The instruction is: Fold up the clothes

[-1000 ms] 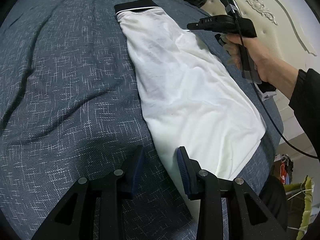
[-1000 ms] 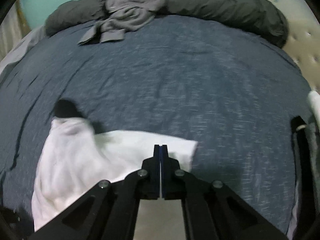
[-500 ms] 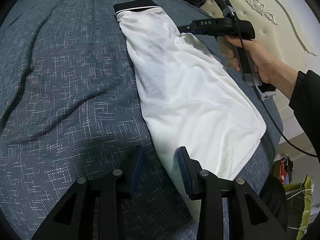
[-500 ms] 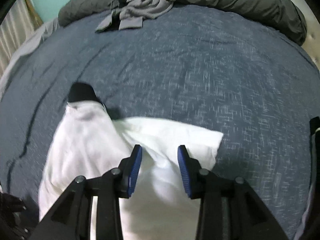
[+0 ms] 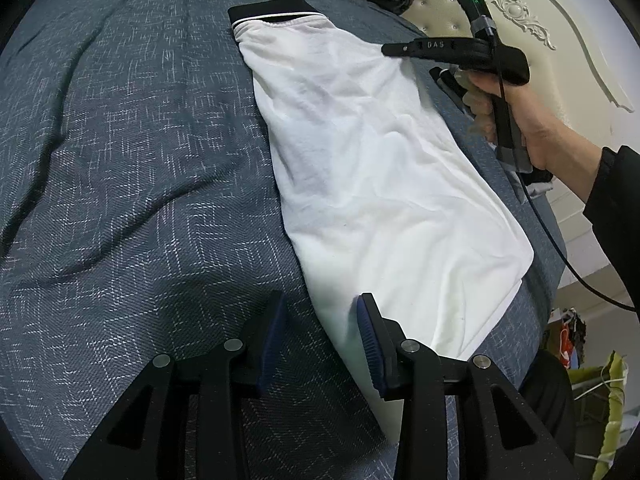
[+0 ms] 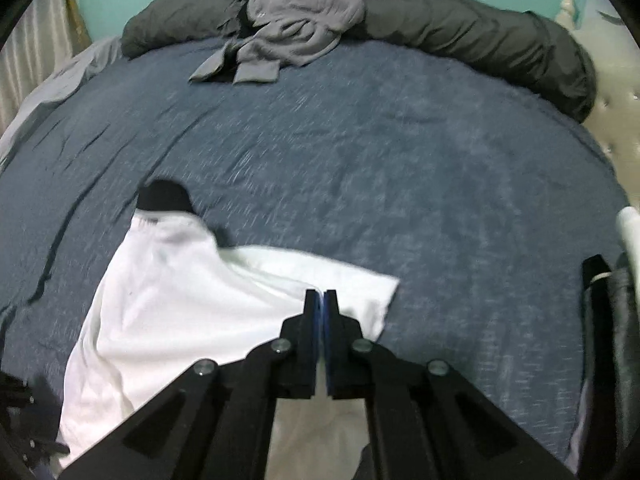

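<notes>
A white garment [image 5: 372, 168] with a black band [image 5: 272, 6] at its far end lies as a long folded strip on the blue bedspread [image 5: 120, 140]. My left gripper [image 5: 320, 308] is open, low over the strip's near left edge, and its pads do not press on the cloth. A hand holds my right gripper [image 5: 390, 49] over the strip's far right edge. In the right wrist view that gripper [image 6: 322, 294] is shut, above a white flap of the garment [image 6: 180, 300]; I see no cloth between its pads.
A crumpled grey garment [image 6: 300, 20] and a dark rolled duvet [image 6: 480, 36] lie along the far side of the bed. A cream padded headboard [image 5: 540, 40] stands to the right. A cable hangs from the right gripper's handle.
The right gripper's jaws opened over the white flap half a second ago and have shut again. The hand drew back slightly to the right. The left gripper has stayed put.
</notes>
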Demonstrator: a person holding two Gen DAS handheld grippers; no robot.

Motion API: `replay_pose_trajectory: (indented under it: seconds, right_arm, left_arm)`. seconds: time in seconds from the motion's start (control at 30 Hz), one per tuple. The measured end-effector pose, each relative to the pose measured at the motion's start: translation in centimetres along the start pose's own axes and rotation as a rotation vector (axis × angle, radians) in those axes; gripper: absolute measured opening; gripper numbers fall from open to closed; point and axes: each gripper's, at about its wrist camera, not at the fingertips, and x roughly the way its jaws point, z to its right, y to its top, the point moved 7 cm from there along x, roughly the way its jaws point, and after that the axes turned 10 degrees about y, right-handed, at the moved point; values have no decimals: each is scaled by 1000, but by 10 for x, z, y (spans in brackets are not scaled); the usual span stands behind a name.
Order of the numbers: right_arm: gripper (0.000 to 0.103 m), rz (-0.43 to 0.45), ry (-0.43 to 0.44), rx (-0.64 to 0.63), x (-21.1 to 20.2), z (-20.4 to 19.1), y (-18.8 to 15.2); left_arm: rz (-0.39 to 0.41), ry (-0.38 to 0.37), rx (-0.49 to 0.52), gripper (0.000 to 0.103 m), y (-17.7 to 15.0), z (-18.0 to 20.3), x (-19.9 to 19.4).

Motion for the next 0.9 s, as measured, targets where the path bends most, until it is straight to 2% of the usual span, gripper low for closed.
replay_pose_trajectory:
  seconds: [0.13, 0.23, 0.4, 0.5, 0.57, 0.67, 0.73, 0.8, 0.9]
  right_arm:
    - [2, -47, -73, -4, 14, 4, 0]
    - [2, -65, -102, 41, 25, 14, -4]
    - [2, -111, -50, 123, 45, 21, -13]
    - [3, -70, -10, 168, 36, 26, -7]
    - [4, -35, -11, 161, 25, 25, -1]
    - [6, 8, 52, 128, 11, 12, 13]
    - [10, 8, 106, 89, 8, -5, 23]
    - [27, -5, 149, 57, 9, -21, 32]
    - [31, -44, 193, 26, 19, -43, 43]
  left_arm:
    - [0, 2, 1, 40, 0, -2, 1]
    - [0, 5, 6, 41, 0, -4, 2]
    - [-3, 1, 7, 41, 2, -8, 3]
    - [-3, 1, 6, 41, 2, -10, 3]
    - [-1, 4, 7, 41, 2, -11, 3]
    - [1, 6, 5, 41, 2, -13, 3]
    - [1, 8, 4, 41, 3, -15, 3]
    - [1, 8, 3, 42, 3, -17, 3]
    - [0, 6, 3, 42, 4, -19, 3]
